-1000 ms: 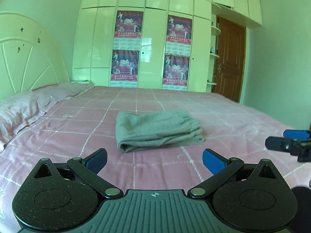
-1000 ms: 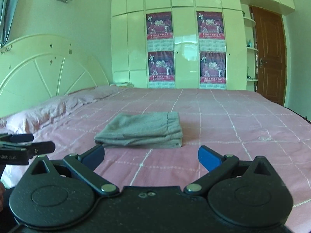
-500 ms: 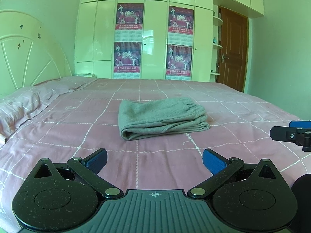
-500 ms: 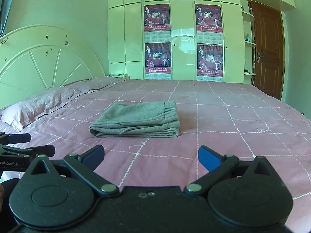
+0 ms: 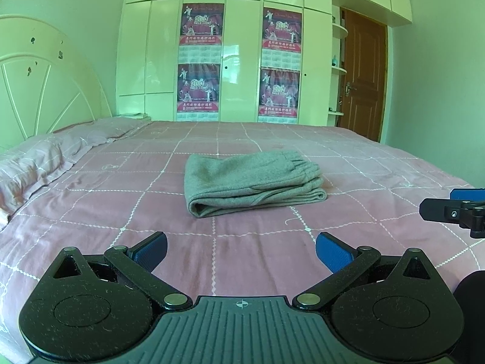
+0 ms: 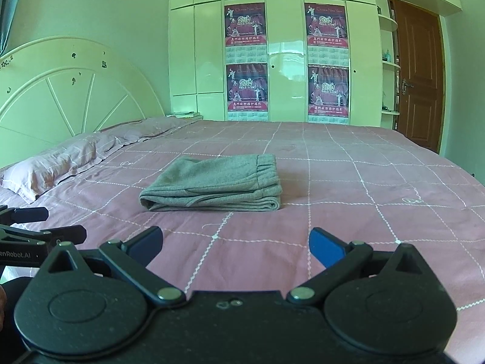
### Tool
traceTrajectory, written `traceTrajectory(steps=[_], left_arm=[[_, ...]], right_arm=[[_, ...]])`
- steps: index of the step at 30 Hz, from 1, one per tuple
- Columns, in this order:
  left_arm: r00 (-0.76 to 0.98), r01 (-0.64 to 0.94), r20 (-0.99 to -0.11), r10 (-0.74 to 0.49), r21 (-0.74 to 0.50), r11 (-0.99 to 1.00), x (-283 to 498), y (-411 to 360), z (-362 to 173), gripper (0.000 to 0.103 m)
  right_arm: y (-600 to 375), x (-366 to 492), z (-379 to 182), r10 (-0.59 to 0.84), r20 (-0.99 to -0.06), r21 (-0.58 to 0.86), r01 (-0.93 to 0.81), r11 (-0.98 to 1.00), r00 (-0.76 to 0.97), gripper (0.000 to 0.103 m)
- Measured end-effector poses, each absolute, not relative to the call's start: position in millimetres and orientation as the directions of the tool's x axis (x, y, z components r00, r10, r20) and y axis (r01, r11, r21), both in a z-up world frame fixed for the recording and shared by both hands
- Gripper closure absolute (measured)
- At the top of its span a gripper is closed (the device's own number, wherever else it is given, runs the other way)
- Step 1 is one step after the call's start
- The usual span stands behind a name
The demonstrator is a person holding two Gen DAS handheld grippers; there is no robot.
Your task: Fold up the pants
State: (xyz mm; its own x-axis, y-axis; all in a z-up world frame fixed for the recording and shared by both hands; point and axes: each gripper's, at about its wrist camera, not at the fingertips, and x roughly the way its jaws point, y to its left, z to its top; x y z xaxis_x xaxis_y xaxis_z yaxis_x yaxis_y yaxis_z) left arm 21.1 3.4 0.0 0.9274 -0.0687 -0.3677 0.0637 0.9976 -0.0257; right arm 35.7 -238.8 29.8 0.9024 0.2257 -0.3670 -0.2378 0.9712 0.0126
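Grey pants (image 5: 251, 182) lie folded into a compact stack on the pink checked bed (image 5: 121, 212), waistband to the right. They also show in the right wrist view (image 6: 215, 185). My left gripper (image 5: 241, 250) is open and empty, held back from the pants near the bed's front edge. My right gripper (image 6: 236, 244) is open and empty, also short of the pants. The right gripper shows at the right edge of the left wrist view (image 5: 454, 206); the left gripper shows at the left edge of the right wrist view (image 6: 39, 224).
A pink pillow (image 6: 57, 166) lies at the left by the white headboard (image 6: 66, 97). A white wardrobe with posters (image 5: 236, 60) stands behind the bed. A brown door (image 5: 360, 79) is at the back right.
Both grippers have drawn back and dropped lower, with the views tilting up. The folded pants lie unmoved. Both jaws stay open.
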Motion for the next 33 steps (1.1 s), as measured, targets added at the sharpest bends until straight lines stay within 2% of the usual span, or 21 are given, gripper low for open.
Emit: traceTrajectory(steps=[33], left_arm=[[0.93,0.065,-0.361,-0.069,-0.022,0.998,20.1,2.8,1.2,0.0]], right_arm=[[-239.3,37.1,30.2,0.229,-0.369,0.011,-0.242,0.97,0.901,0.006]])
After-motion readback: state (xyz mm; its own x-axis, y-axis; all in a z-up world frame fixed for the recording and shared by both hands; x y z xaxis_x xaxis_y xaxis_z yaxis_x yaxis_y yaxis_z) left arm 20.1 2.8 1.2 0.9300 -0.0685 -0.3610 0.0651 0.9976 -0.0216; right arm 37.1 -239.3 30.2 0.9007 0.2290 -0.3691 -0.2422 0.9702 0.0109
